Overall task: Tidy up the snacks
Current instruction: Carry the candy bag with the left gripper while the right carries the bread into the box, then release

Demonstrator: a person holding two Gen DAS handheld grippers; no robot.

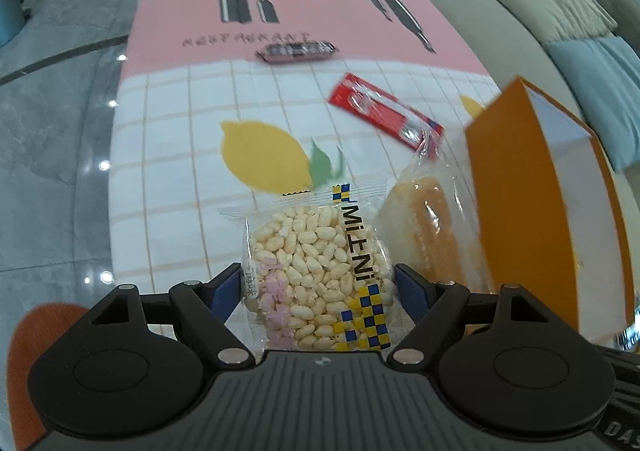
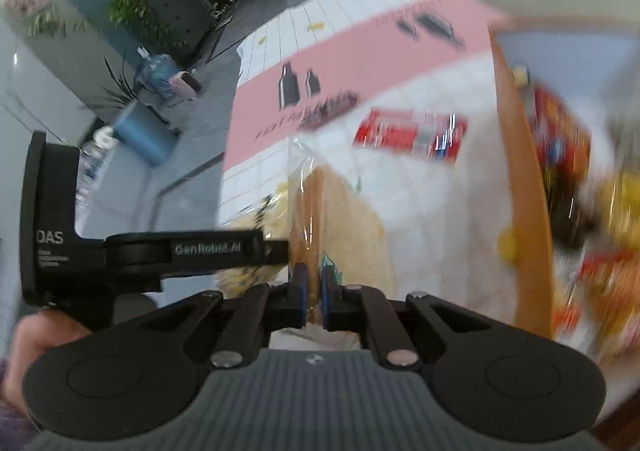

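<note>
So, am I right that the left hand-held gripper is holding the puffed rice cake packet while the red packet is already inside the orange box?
Not quite. The left hand-held gripper does hold the puffed rice cake packet, but the red packet lies on the tablecloth, outside the orange box. The left wrist view shows this.

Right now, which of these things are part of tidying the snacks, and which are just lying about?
Job:
rice cake in left gripper
bread pack in right gripper
red pack
dark bar
orange box

Lying about:
tablecloth
sofa
plants
</note>
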